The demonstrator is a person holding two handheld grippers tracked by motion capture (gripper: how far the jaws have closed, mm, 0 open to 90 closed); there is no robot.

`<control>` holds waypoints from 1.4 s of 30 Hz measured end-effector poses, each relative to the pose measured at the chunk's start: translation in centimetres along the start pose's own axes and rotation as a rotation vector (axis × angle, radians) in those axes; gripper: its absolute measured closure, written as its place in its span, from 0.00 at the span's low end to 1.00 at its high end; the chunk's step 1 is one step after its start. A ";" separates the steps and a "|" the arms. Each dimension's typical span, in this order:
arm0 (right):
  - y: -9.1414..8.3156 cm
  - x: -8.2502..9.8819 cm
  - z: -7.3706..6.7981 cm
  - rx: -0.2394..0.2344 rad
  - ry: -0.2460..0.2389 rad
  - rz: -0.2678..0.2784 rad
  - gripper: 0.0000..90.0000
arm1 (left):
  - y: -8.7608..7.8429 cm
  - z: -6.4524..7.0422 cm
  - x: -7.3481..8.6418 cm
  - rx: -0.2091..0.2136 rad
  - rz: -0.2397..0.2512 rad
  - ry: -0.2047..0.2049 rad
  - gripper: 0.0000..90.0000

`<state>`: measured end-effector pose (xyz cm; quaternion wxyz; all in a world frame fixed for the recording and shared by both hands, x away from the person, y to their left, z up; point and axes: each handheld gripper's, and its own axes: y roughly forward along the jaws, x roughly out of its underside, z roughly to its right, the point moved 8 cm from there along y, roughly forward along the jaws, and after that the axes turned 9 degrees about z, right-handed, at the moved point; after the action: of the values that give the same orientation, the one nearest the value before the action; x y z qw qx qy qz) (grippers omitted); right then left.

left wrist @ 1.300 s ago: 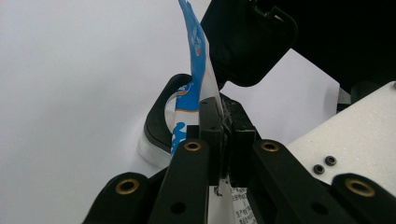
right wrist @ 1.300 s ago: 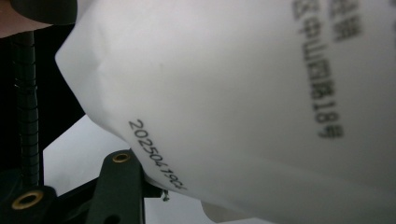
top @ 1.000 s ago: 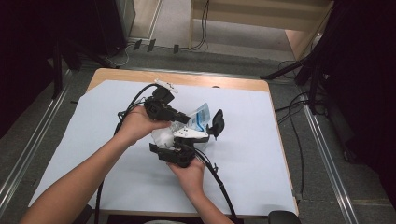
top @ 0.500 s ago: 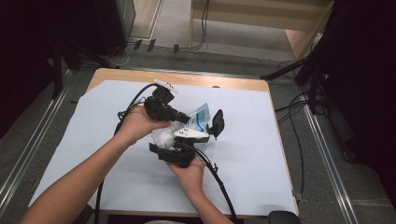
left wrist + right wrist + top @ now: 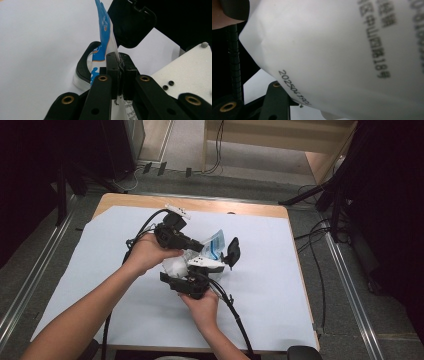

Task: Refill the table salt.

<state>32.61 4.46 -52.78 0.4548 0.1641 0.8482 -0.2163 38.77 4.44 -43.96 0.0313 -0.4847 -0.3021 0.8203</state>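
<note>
While I compare this moment with the high view of a second ago, almost nothing has shifted: both hands sit at the same spot near the middle of the table, and the packet keeps its tilt. My left gripper stays clamped on the packet's edge; in the left gripper view its black jaws meet flat on the thin crinkled film of the packet, which rises toward twelve o'clock, white with glossy blue print. My right gripper lies just below and toward four o'clock of the left one, its black jaws on either side of the packet, one broad black pad standing at three o'clock of it; I cannot tell whether the pads press on it. In the right gripper view the packet looms smooth and white, slightly dimpled, with dark printed characters and a date code. The tabletop is covered by a pale matte sheet with a wooden border.
</note>
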 end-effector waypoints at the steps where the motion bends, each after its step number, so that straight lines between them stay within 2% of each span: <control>1: 0.0 0.0 0.0 -0.001 0.002 0.001 0.57 | 0.0 0.0 0.0 0.002 0.000 0.000 0.98; 24: 0.1 -0.1 0.0 0.014 0.003 0.009 0.57 | 0.0 0.1 -0.1 0.001 -0.001 -0.002 0.98; 33: 0.1 -0.1 -0.2 0.002 0.031 0.021 0.58 | -0.1 0.3 -0.2 -0.002 0.005 -0.003 0.98; 42: 0.1 -0.1 -0.1 0.009 0.018 0.016 0.58 | -0.1 0.3 -0.2 0.000 0.007 -0.005 0.99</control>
<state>32.61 4.59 -52.67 0.4480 0.1752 0.8500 -0.2149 38.61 4.34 -43.68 0.0275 -0.4840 -0.3004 0.8214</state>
